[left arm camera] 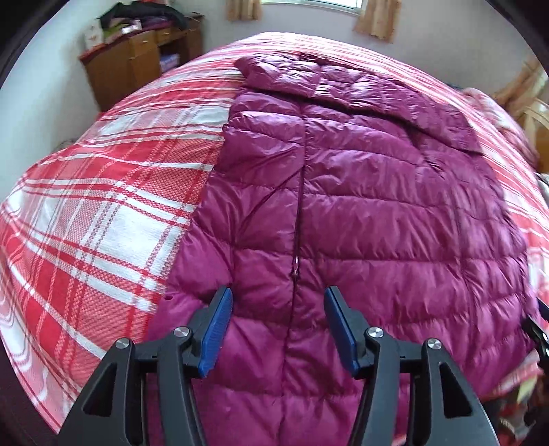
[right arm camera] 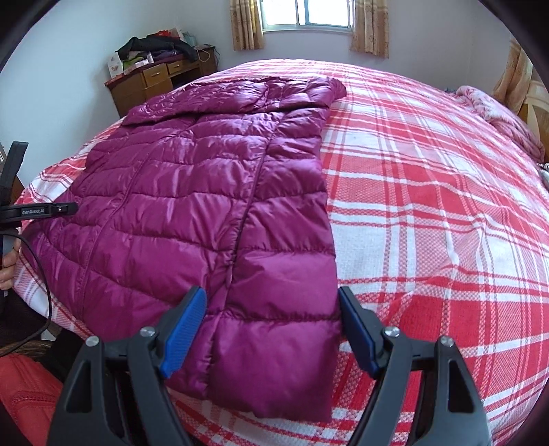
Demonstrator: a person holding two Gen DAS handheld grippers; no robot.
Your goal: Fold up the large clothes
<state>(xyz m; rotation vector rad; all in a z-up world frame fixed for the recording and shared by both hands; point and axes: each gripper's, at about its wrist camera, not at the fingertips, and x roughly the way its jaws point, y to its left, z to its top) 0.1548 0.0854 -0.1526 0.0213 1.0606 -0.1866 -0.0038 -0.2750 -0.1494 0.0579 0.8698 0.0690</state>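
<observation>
Red plaid bed (right arm camera: pixel 429 206) fills both my views, with the purple coat (right arm camera: pixel 206 212) flat on it. Only my right view shows the window (right arm camera: pixel 307 15). My left tongs (left arm camera: pixel 278 326) hang open over the zipper (left arm camera: pixel 296 219), holding nothing. My right tongs (right arm camera: pixel 272 329) gape wide over the coat's right edge, empty.

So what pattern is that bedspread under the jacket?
Red and white plaid bedspread, clearest in the right wrist view.
</observation>
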